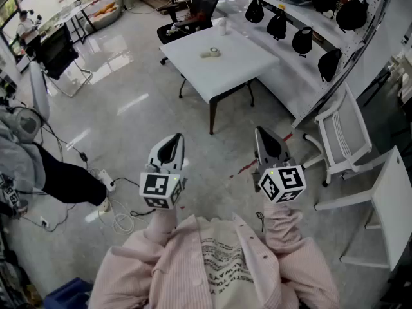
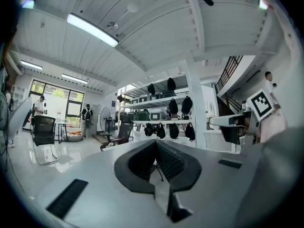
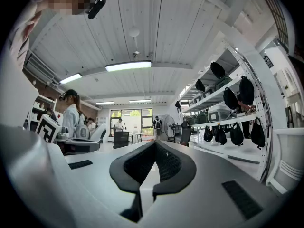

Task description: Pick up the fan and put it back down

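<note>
- Head view, looking steeply down: person in pink shirt stands on a glossy grey floor, arms fwd, a gripper in each hand.
- L gripper: held level, jaws fully together, nothing btwn them. Its own view shows the ribbed pads meeting at the tips.
- R gripper: also level, jaws closed tip to tip, holding nothing; pads meet in its own view.
- Fan: white standing fan, upright on the floor far across the room, just beside a person in dark clothes. Well apart from both grippers.
- White table ahead of the grippers, w/ a tape roll on top; black office chair behind it.
- Wall shelves at right w/ dark bags hanging; white chair nearer.
</note>
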`<state>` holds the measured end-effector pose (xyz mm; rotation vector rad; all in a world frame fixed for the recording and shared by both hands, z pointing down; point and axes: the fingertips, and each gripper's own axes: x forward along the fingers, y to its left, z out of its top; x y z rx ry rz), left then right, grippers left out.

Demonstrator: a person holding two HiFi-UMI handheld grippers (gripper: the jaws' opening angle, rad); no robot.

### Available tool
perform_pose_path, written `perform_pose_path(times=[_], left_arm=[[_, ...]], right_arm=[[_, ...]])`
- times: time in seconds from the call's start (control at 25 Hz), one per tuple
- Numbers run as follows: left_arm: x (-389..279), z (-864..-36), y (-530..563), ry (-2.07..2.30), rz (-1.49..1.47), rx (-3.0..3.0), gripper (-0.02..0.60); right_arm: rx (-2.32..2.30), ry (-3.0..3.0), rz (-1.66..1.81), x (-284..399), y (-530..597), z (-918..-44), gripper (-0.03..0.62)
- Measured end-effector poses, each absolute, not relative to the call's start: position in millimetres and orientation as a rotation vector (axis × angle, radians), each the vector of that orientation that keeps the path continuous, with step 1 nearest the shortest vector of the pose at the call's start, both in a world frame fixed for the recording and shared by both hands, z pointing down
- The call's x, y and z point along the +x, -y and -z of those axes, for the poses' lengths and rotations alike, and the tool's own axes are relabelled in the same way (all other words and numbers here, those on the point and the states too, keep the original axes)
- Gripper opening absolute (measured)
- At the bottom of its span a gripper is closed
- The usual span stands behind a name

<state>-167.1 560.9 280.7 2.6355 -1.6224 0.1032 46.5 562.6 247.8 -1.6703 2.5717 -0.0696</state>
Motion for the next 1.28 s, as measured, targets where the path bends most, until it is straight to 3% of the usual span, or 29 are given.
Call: perform_pose_path(times=[1.0, 1.08, 1.2, 1.28], left_arm=[[-147, -293, -542, 1.644, -0.082, 2.590, 0.006], [-139, -296, -538, 1.633, -0.093, 2.596, 0.079], [-128, -303, -534, 1.615, -0.126, 2.599, 0.097], [-128, -305, -532, 1.614, -0.121, 2.589, 0.165]], right_arm=[[-1.609, -2.566, 0.115, 72, -538, -262, -0.002], [-1.595, -2.575, 0.116, 76, -534, -265, -0.002], [-1.584, -2.574, 0.136, 79, -529, -270, -0.002], [-1.572, -2.583, 0.144, 77, -526, -273, -0.002]])
